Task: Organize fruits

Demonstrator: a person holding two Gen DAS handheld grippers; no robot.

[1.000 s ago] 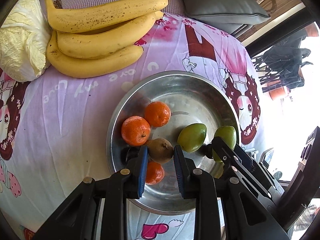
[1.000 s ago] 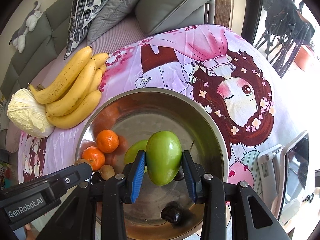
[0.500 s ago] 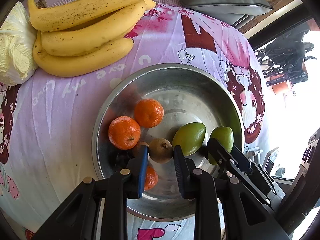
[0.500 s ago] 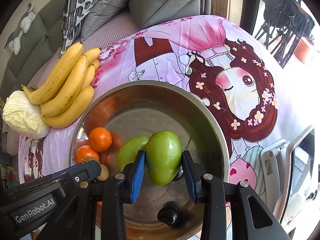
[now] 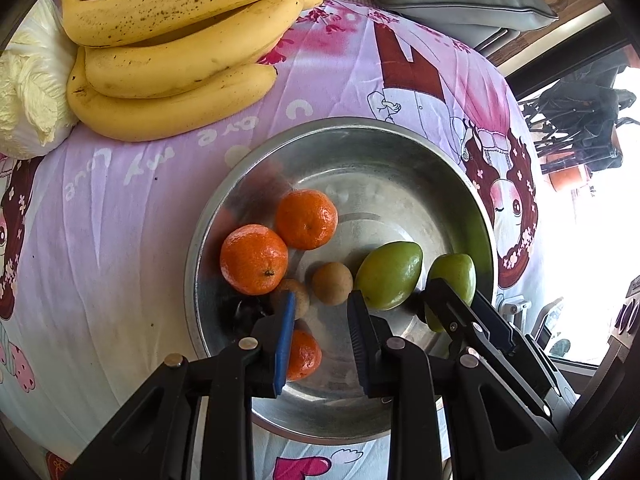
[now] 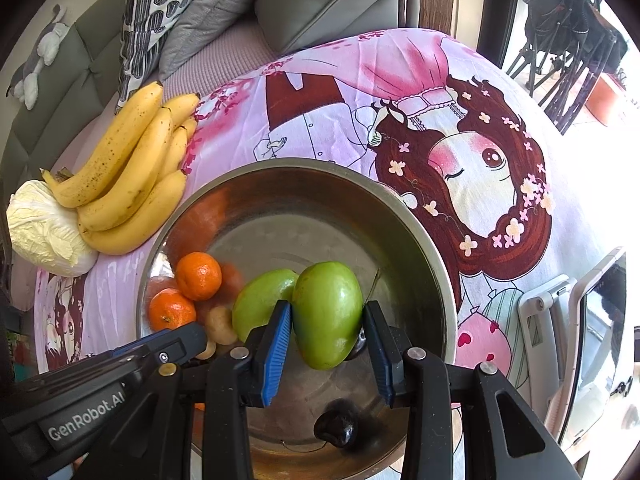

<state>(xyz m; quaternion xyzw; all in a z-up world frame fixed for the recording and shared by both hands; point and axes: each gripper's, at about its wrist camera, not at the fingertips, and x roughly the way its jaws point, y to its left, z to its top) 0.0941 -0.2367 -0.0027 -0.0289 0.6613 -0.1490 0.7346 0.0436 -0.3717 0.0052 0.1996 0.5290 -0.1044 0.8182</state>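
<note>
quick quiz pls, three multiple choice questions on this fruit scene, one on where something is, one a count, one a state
1. Where do the bananas lie relative to the metal bowl?
A. inside it
B. outside it, on the printed cloth beside the napa cabbage
C. balanced on its rim

2. How many oranges are in the bowl?
A. one
B. three
C. five

3. What is between the jaws of the right gripper?
A. a green mango
B. an orange
C. nothing

Answers:
1 B: the whole bunch rests on the cloth against the cabbage, clear of the bowl.
2 B: the left wrist view shows two oranges together and a third nearer the camera.
3 A: the jaws, which have just been opening slightly, have the mango between their pads.
</note>
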